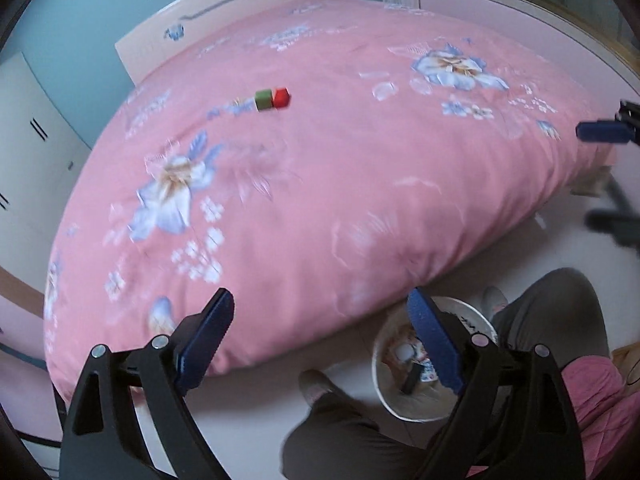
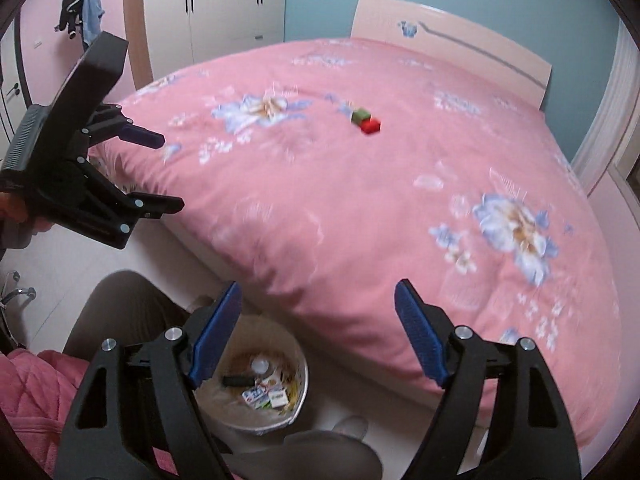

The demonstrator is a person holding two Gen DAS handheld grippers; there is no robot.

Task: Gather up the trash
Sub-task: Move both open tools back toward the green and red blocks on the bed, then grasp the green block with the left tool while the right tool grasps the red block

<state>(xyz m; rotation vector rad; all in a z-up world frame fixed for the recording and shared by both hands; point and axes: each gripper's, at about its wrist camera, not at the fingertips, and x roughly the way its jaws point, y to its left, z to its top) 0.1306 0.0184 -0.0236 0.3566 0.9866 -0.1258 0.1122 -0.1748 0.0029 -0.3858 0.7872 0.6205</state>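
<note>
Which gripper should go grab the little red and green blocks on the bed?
Probably either; it's close. Both the left gripper and right gripper are open, empty, back at the bed's foot over the trash bin. The red block and green block lie mid-bed, roughly centred in both views.

Pink floral bed (image 1: 320,200): green block (image 1: 263,99), red block (image 1: 281,97) touching.

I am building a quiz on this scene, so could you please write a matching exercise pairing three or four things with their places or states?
Things:
1. small red block
2. round white trash bin
3. left gripper
4. white wardrobe

Places or states:
A. on the floor beside the bed, holding packets
B. open, empty
C. against the far wall
D. on the pink floral quilt, beside a small green block

Pairs: 1-D, 2-A, 3-B, 4-C
</note>
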